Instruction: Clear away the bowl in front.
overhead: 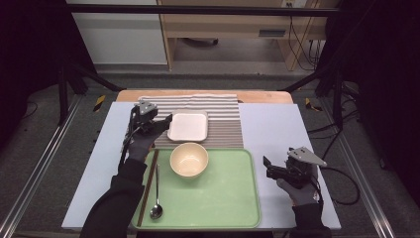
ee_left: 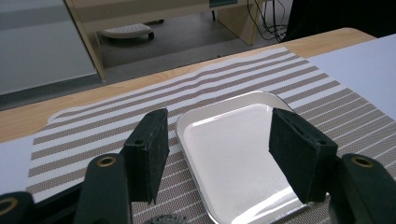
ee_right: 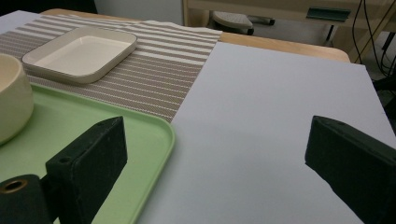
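A white square plate (overhead: 188,126) lies on a striped placemat (overhead: 224,116) at the back of the table. My left gripper (overhead: 162,125) hovers at the plate's left edge, open, with nothing held; in the left gripper view the plate (ee_left: 233,154) shows beyond and below the gap between the jaws of the left gripper (ee_left: 218,140). A cream bowl (overhead: 188,159) stands on the green tray (overhead: 223,198), with dark chopsticks (overhead: 147,188) and a metal spoon (overhead: 157,196) at the tray's left. My right gripper (overhead: 268,167) is open and empty, right of the tray.
A pale blue-grey mat (overhead: 277,129) covers the table under the tray and placemat. In the right gripper view the tray's corner (ee_right: 154,135), the bowl (ee_right: 11,105) and the plate (ee_right: 79,53) lie to the left of the right gripper (ee_right: 215,149). The wooden table edge (overhead: 257,96) runs along the back.
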